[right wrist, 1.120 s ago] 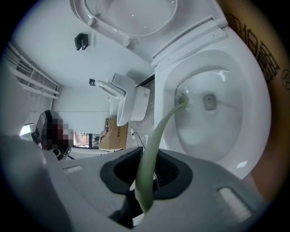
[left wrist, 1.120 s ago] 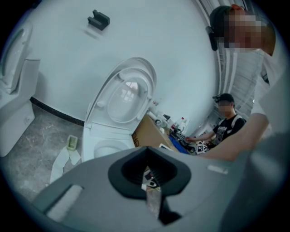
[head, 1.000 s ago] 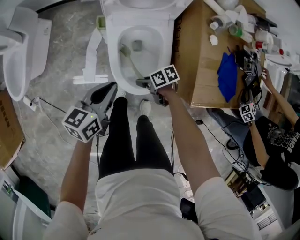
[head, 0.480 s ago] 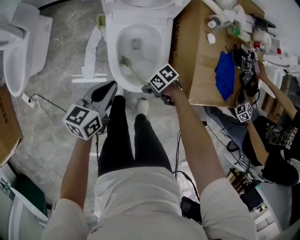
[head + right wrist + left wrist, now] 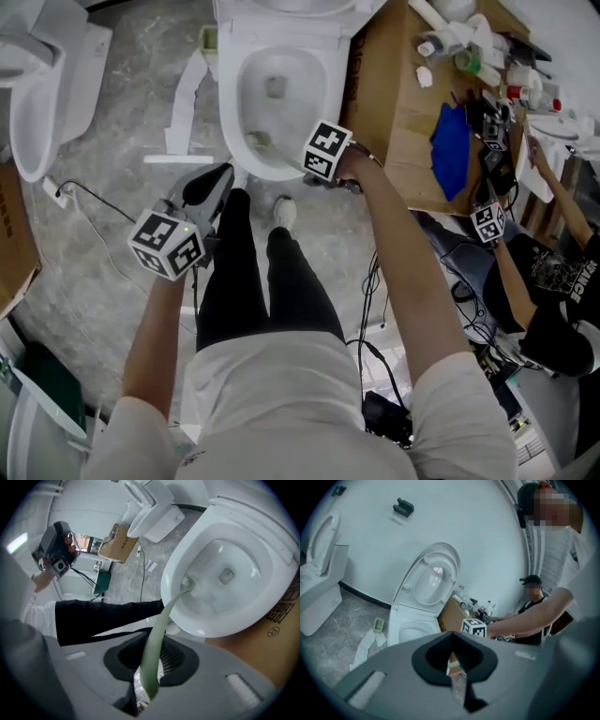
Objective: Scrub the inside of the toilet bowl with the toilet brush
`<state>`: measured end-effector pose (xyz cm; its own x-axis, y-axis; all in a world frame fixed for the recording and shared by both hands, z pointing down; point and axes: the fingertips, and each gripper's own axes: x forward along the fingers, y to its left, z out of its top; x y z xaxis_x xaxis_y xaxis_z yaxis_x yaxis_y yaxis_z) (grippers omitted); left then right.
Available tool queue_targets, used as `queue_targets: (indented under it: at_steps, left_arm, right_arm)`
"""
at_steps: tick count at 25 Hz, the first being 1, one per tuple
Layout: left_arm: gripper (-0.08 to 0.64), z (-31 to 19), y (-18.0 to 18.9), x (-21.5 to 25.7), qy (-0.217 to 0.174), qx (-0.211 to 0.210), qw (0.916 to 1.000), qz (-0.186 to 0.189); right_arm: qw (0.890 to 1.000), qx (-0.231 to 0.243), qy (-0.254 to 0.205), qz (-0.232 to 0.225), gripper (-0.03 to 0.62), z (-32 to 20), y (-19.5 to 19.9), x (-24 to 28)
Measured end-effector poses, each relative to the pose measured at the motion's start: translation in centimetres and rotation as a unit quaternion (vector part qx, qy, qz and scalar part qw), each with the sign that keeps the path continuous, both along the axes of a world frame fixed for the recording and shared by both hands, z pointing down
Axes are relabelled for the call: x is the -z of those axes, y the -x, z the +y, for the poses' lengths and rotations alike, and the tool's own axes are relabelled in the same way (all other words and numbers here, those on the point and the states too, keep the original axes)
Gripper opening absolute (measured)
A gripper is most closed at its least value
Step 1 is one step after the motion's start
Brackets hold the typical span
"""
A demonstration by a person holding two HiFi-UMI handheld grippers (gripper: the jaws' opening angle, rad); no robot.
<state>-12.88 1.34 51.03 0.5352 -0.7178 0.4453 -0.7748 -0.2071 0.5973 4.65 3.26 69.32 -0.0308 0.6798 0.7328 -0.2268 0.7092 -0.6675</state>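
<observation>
1. Holding one toilet brush (image 5: 162, 618) in my right gripper (image 5: 149, 663), I have both jaws clamped on the near end of its pale green handle.
2. My left gripper (image 5: 451, 654) has its jaws pressed together with nothing between them. It hangs to the near left of the toilet, over the grey floor (image 5: 103, 234) beside my leg.
3. I count one brush, two grippers of my own and two toilets: the toilet bowl (image 5: 228, 105) in front of me and a second toilet (image 5: 42, 103) at the far left.
4. The brush's long axis runs from my right gripper at the bowl's near right edge out to the far left. The handle curves gently along the way.
5. The bristle end points into the bowl and sits against the inner wall on the near left side, just under the rim and well short of the drain.
6. One cardboard box (image 5: 398, 141) stands just right of the toilet, with one blue cloth (image 5: 452, 141) lying on it.
</observation>
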Motion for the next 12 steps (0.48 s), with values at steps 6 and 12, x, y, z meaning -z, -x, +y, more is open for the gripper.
queue_targets:
  at_steps: [6,12]
  left_arm:
    - [-0.009,0.5,-0.4,0.0,0.001,0.0,1.0,-0.001]
    - [-0.009,0.4,-1.0,-0.1,0.002,-0.005,1.0,0.001]
  right_arm:
    - [0.991,0.13,-0.008,0.027,0.064,-0.6,-2.9,0.4]
    - [0.974,0.22,-0.02,0.043,0.061,-2.3,-4.8,0.5]
